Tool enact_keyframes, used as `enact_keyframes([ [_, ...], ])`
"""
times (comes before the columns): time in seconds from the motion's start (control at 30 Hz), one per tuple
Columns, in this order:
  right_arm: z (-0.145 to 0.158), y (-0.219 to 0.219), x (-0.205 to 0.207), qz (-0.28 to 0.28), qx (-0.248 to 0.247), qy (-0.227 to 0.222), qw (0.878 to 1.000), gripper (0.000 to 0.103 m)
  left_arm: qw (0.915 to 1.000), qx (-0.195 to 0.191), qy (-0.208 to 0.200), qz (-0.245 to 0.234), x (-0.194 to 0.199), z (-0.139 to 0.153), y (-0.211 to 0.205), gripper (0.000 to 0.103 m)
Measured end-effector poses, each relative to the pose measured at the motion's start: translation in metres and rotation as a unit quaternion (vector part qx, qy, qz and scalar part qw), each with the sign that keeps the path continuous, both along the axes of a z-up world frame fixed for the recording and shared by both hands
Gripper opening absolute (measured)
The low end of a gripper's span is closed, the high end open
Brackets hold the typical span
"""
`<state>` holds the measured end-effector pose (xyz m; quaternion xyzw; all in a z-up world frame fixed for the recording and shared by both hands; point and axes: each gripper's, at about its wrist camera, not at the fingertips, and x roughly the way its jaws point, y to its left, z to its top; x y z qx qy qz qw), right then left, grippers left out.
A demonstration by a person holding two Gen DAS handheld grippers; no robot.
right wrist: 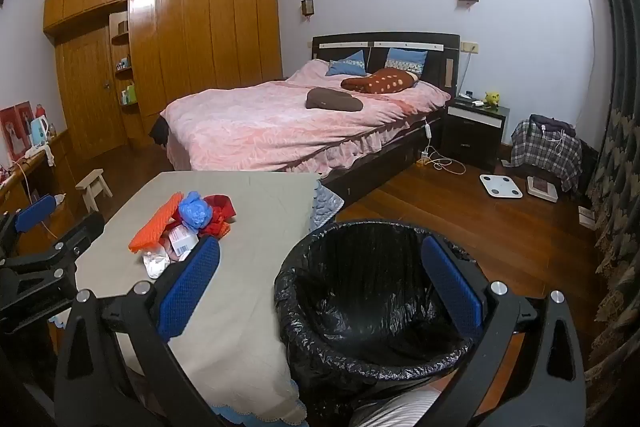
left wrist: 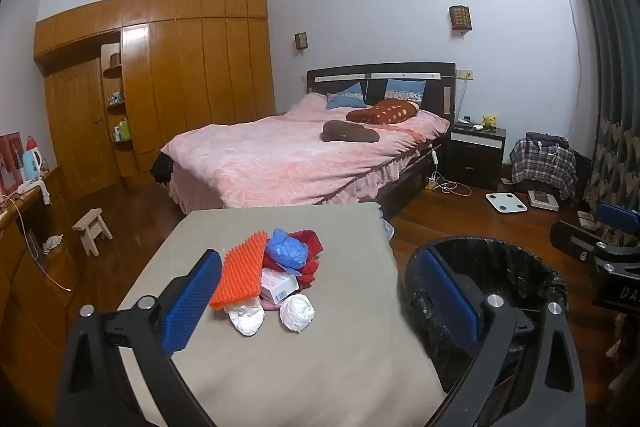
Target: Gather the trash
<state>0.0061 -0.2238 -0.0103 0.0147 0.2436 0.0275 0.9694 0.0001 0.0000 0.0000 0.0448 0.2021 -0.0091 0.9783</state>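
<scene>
Beige cloth covers the desk (left wrist: 320, 367), where the trash pile (left wrist: 276, 271) sits at centre frame in the left wrist view: an orange spiky mat, a blue bag, red fabric, a small box and white crumpled wads. The black-lined bin (right wrist: 372, 291) stands just beside the desk, at lower centre of the right wrist view. The left tool (left wrist: 320, 295) and the right tool (right wrist: 320, 287) both gape wide, holding nothing.

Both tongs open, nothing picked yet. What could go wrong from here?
1. The trash pile is heaped: grabbing the orange mat may drag the blue bag along.
2. The crumpled tissue could roll away if nudged.
3. The bin stands beside the table, so a short drop may miss it.
</scene>
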Motion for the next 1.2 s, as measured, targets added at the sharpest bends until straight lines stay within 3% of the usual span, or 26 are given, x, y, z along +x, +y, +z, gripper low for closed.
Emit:
enact_keyframes([
  [1.2,-0.0006,0.0016,-0.0006,0.001,-0.004,-0.005,1.000,0.098,1.0000,-0.002,0.000,0.000,-0.0003,0.0001,-0.0001,0.097],
])
